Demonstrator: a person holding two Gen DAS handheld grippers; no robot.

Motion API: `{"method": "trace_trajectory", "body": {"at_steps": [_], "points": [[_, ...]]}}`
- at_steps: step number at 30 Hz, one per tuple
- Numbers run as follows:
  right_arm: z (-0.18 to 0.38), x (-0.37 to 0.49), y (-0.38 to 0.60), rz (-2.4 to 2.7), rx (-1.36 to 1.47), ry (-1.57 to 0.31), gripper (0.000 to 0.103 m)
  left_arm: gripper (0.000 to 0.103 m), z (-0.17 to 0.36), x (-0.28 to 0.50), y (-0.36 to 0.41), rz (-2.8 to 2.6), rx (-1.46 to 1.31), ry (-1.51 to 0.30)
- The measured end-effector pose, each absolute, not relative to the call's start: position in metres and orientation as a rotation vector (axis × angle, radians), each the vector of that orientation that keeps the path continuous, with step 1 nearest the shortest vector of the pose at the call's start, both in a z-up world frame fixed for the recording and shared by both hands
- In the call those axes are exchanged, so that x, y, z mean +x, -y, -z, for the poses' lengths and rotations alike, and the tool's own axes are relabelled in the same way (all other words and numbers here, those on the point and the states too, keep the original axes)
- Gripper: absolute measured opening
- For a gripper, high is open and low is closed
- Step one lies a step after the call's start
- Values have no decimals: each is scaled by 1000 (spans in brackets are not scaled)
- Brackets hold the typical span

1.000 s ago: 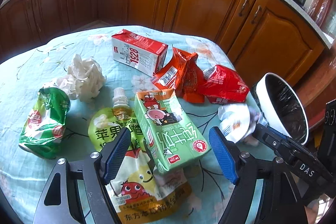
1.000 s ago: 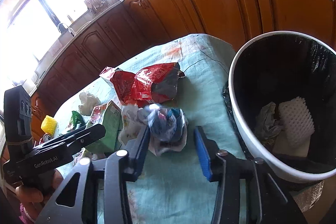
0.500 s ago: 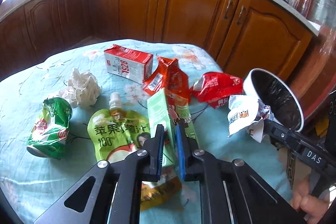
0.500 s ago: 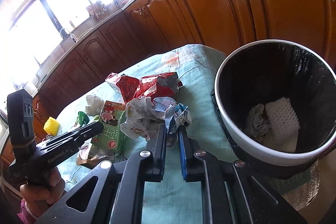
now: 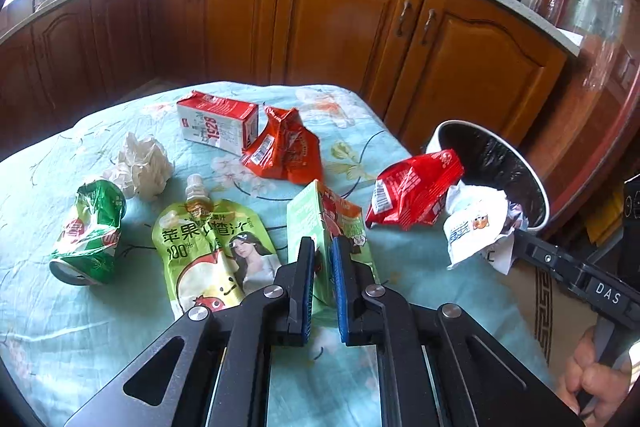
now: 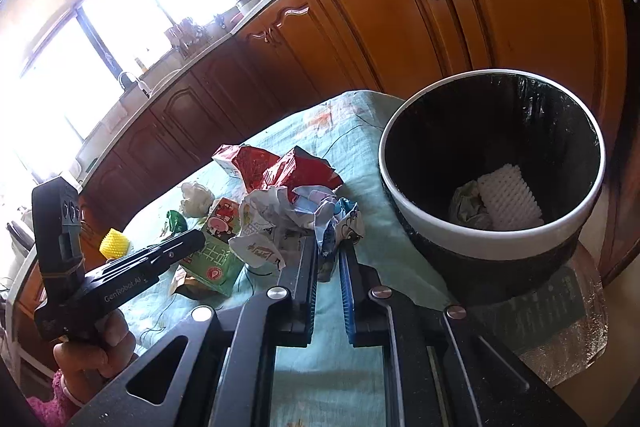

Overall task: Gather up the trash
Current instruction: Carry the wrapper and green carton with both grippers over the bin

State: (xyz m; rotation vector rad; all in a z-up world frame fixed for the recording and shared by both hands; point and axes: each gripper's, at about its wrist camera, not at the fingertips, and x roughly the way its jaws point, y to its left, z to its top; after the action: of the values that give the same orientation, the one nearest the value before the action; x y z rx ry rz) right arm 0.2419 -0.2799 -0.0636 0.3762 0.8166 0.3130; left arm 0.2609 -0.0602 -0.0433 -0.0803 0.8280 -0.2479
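My left gripper (image 5: 322, 247) is shut on a green drink carton (image 5: 320, 223) and holds it lifted above the table; the carton also shows in the right wrist view (image 6: 218, 247). My right gripper (image 6: 330, 247) is shut on a crumpled white and blue wrapper (image 6: 296, 219), held above the table just left of the trash bin (image 6: 492, 243). In the left wrist view the wrapper (image 5: 472, 227) hangs near the bin's rim (image 5: 532, 179). The bin has a black liner and holds a white foam net (image 6: 508, 199) and crumpled paper.
On the floral tablecloth (image 5: 60, 327) lie a green juice pouch (image 5: 212, 251), a crushed green cup (image 5: 90, 231), a white tissue wad (image 5: 140, 167), a red-white milk carton (image 5: 218, 123), an orange-red wrapper (image 5: 284, 151) and a red bag (image 5: 412, 195). Wooden cabinets stand behind.
Both grippers closed from open: the left on the green carton, the right on the crumpled wrapper. Both have since lifted their items, and the right has moved toward the bin.
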Motion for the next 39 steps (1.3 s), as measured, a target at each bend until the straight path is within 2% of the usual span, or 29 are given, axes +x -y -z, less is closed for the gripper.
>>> {"method": "trace_trajectory", "body": {"at_steps": [18,39], "points": [[44,217,302,-313,419,-746,10,6,8,233,51,281,-108,-749],[30,214,379,-148,436,-693,10,6,-13,260,126,423,-58,-691]]}}
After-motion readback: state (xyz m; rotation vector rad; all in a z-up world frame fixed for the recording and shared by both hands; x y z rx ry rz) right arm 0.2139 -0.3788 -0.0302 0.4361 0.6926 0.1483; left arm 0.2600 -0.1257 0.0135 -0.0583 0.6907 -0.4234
